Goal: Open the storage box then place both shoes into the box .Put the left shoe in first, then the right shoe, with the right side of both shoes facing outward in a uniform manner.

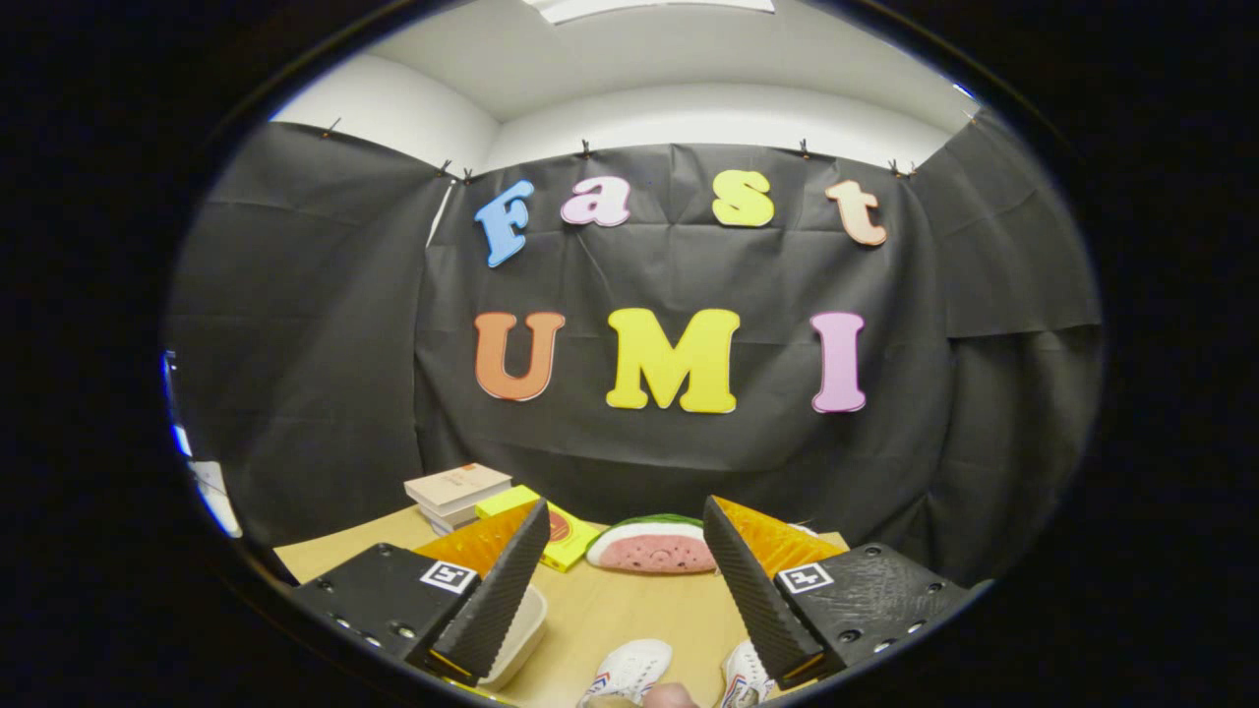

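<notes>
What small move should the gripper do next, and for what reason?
Probably tip downward and look for the storage box. The gripper has its jaws wide open and empty above the table, with both white shoes low between them and the watermelon slice beyond.

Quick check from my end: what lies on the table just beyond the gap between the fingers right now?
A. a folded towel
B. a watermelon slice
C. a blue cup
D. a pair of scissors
B: a watermelon slice lies on the wooden table beyond the open gripper, past the two white shoes, with a yellow box and stacked books off to its side.
</notes>
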### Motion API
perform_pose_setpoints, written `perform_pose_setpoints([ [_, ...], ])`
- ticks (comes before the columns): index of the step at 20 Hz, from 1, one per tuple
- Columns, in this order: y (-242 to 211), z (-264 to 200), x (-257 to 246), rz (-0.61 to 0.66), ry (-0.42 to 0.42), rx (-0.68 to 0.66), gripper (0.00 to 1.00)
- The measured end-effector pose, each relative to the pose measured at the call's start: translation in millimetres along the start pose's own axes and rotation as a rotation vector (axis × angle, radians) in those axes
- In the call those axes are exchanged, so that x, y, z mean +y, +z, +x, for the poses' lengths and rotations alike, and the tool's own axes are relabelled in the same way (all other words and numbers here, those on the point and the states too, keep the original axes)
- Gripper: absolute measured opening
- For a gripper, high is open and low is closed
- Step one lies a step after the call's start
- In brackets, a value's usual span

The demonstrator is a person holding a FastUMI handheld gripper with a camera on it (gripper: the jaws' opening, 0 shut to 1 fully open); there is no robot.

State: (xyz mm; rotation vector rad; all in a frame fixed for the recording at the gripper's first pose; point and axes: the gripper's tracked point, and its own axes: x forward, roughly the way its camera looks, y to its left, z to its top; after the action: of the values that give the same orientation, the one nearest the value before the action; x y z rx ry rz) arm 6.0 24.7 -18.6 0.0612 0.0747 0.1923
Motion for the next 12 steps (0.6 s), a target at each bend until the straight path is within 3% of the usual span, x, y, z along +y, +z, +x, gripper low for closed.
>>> perform_pose_setpoints([
  [8, -60, 3, 24, 0.029, 0.084, 0.141, 0.95],
  [12, -101, 1, 41, 0.112, 0.115, 0.242, 0.95],
])
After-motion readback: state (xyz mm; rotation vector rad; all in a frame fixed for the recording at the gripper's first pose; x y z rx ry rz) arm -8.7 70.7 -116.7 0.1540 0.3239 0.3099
